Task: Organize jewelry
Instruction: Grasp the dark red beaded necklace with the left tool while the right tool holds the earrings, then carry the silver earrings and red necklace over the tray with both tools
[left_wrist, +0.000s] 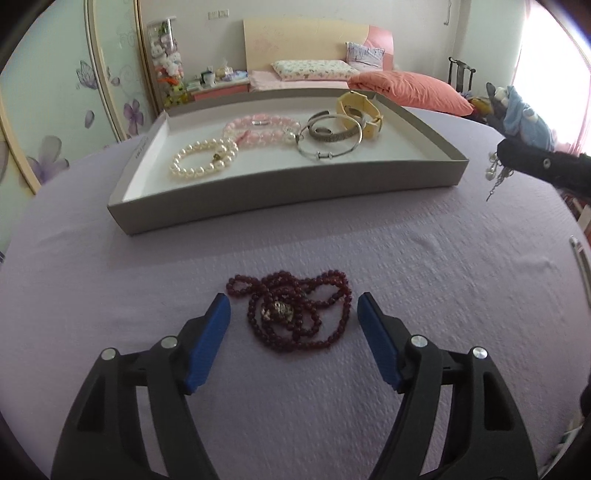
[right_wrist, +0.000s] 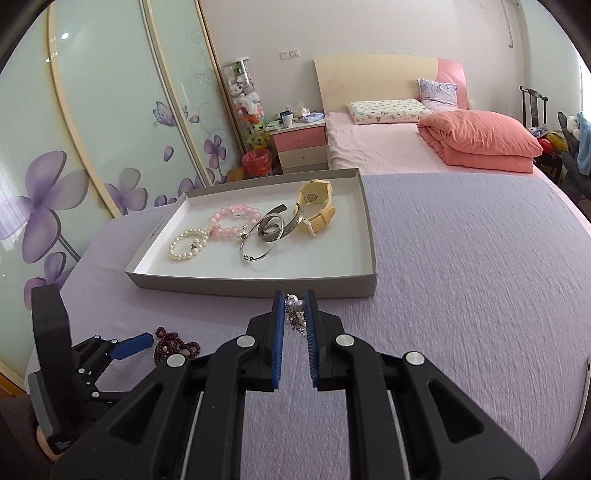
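Item 1, nearest: left tool, fingers spread wide and holding nothing, set low over the lilac-covered desk. The dark red bead necklace lies heaped on the cloth between the blue pads, touching neither. Status: outside the tray, not yet picked up.

Item 2: right tool, fingers drawn nearly together and pinching a small pearl-and-chain piece; this looks like an earring or a short chain, too small to tell. It hangs clear of the cloth, just short of the tray's near wall at 12 o'clock. Status: in transit, not yet laid down.

Item 3, farther at 12 o'clock: shallow grey tray, white inside. Contents from 9 o'clock to 3 o'clock:
- white pearl bracelet
- pink bead bracelet, touching the pearls
- silver bangles, overlapping one another, with a ring lying inside them
- cream watch

Status: these appear sorted.

Judged progress: most pieces are in the tray; two are left, the held piece and the red necklace.

Beyond, 12 o'clock: bed.
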